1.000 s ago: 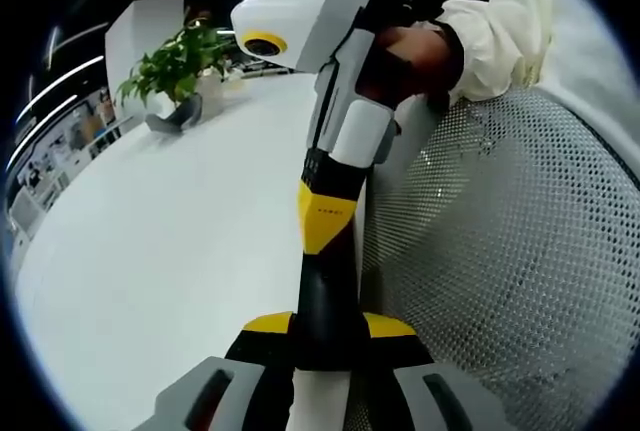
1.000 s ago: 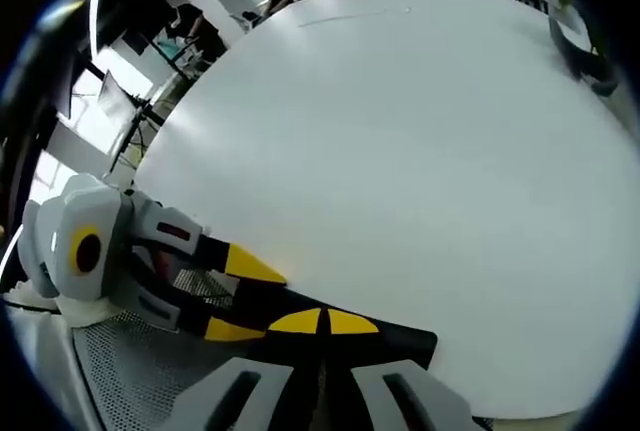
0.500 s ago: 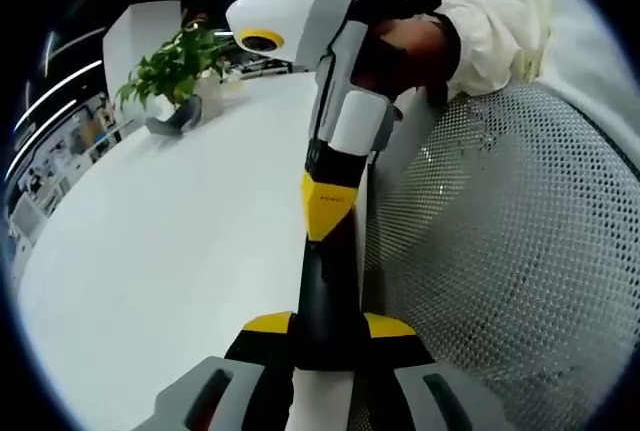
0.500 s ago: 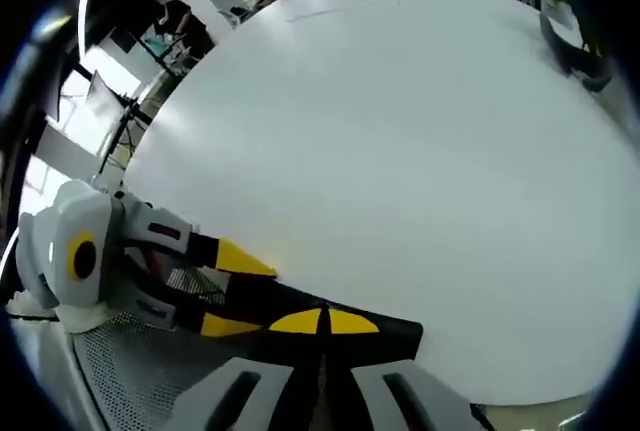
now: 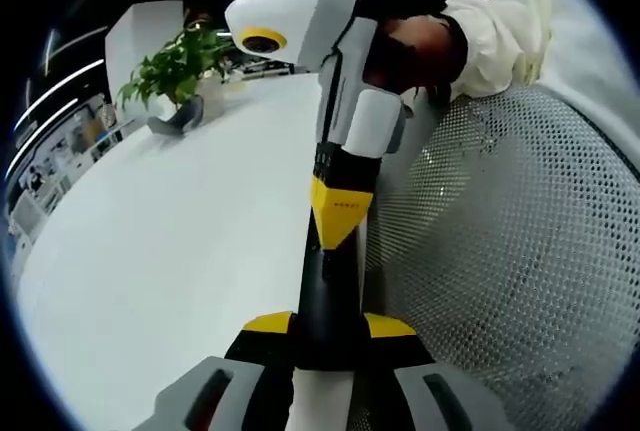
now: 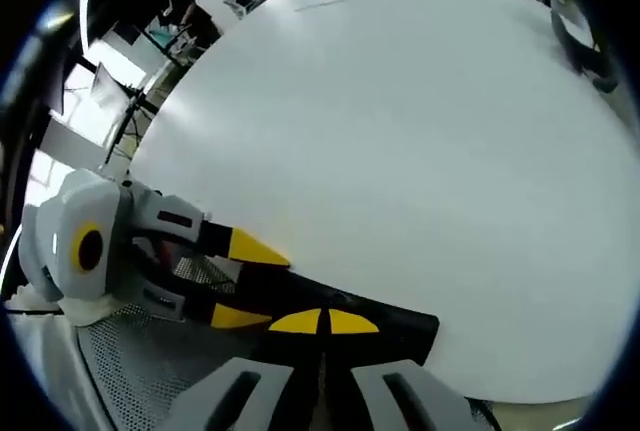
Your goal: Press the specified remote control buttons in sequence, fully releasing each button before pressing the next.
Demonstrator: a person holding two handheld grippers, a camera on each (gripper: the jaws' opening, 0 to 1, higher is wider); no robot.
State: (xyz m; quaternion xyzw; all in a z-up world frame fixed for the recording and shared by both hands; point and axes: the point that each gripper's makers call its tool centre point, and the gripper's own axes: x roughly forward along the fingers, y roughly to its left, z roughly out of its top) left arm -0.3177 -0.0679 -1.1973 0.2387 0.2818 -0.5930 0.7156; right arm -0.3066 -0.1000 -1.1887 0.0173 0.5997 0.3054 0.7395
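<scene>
Right tongs [image 5: 336, 243] shifting on the remote [image 5: 327, 291]
Left tongs [image 5: 330, 326] are clamping the remote beside the table [image 5: 180, 241]; the right tongs (closed to a point) are edging sideways, probably seeking the next button.

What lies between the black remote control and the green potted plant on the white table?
Bare white table only, in the left gripper view, between the black remote control and the green potted plant.
</scene>
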